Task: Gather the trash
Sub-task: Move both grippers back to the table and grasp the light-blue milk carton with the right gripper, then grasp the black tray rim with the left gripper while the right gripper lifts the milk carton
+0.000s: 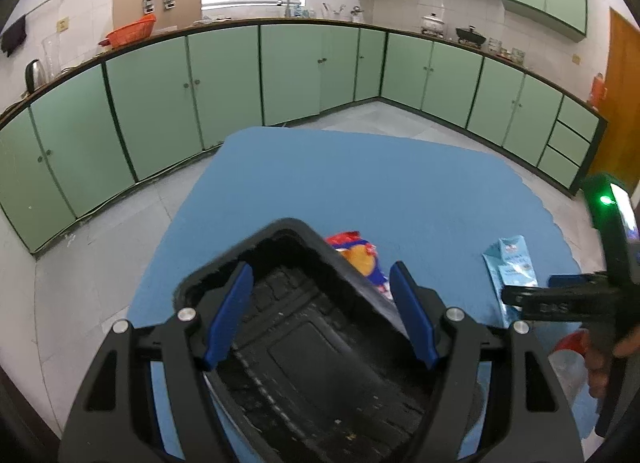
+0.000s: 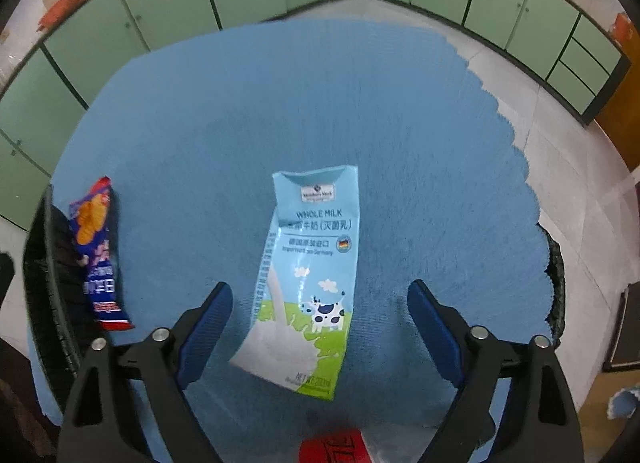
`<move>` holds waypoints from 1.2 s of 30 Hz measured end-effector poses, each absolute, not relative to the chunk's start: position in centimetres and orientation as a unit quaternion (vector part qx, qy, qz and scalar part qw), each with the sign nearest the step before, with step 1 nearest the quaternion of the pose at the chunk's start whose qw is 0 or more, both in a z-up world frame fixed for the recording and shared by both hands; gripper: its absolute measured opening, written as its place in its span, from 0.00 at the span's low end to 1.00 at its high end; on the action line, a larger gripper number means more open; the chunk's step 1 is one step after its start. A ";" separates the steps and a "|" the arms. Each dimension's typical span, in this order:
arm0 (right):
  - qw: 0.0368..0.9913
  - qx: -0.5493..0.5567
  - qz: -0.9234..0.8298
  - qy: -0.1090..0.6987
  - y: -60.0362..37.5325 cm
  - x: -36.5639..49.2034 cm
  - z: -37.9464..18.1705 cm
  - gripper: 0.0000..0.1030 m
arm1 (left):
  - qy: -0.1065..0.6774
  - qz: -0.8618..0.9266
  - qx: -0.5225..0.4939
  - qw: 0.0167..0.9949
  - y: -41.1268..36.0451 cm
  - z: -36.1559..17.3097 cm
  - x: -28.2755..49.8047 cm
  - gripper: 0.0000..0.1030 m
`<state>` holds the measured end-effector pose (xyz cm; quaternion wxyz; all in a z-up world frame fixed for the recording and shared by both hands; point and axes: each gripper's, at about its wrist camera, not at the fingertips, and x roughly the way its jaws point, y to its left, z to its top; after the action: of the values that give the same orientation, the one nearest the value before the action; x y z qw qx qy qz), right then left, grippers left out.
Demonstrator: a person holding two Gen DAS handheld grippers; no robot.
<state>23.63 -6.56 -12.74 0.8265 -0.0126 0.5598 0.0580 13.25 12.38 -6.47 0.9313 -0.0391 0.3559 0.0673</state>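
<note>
A flattened light-blue milk carton (image 2: 306, 279) lies on the blue table cloth (image 2: 280, 103); it also shows in the left wrist view (image 1: 510, 267). My right gripper (image 2: 320, 327) is open, hovering with its fingers either side of the carton's lower end. A red and blue snack wrapper (image 2: 98, 251) lies at the left, next to a black plastic tray (image 2: 48, 283). My left gripper (image 1: 320, 315) is open around that black tray (image 1: 316, 351), which fills the space between its fingers. The wrapper (image 1: 360, 257) peeks out behind the tray.
A red-labelled plastic item (image 2: 336, 451) lies at the near edge under my right gripper. Green kitchen cabinets (image 1: 224, 79) line the far walls, with tiled floor (image 1: 100, 263) around the table. An orange door (image 1: 620, 103) stands at the right.
</note>
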 end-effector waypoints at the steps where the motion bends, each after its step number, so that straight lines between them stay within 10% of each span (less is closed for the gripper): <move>1: 0.825 -0.014 0.057 0.562 -6.6 23.8 -12.8 0.69 | 0.357 0.064 -0.036 0.931 11.9 -6.6 13.2 0.67; 5: 0.815 0.019 0.081 0.574 -7.3 24.0 -13.2 0.43 | 0.364 0.051 -0.030 0.930 10.3 -7.0 13.5 0.67; 13: 0.821 0.057 0.089 0.562 -9.9 23.6 -12.6 0.41 | 0.375 0.050 -0.025 0.925 8.6 -7.3 14.3 0.67; 15: 0.827 0.061 0.089 0.552 -10.6 23.4 -12.0 0.13 | 0.379 0.052 -0.023 0.924 8.2 -7.5 14.3 0.67; 24: 0.837 0.048 0.091 0.538 -13.0 23.3 -10.4 0.11 | 0.400 0.059 -0.030 0.914 6.4 -9.6 14.6 0.67; 29: 0.840 0.059 0.097 0.530 -13.8 23.1 -10.4 0.11 | 0.424 0.042 -0.054 0.903 6.5 -11.1 15.1 0.37; 36: 0.852 0.053 0.105 0.510 -13.3 22.0 -9.7 0.11 | 0.413 0.031 -0.086 0.906 7.1 -11.2 14.2 0.18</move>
<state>22.04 -13.33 -9.66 0.8523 0.0535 0.5096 0.1052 14.23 7.06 -11.21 0.9059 -0.0863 0.4135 0.0305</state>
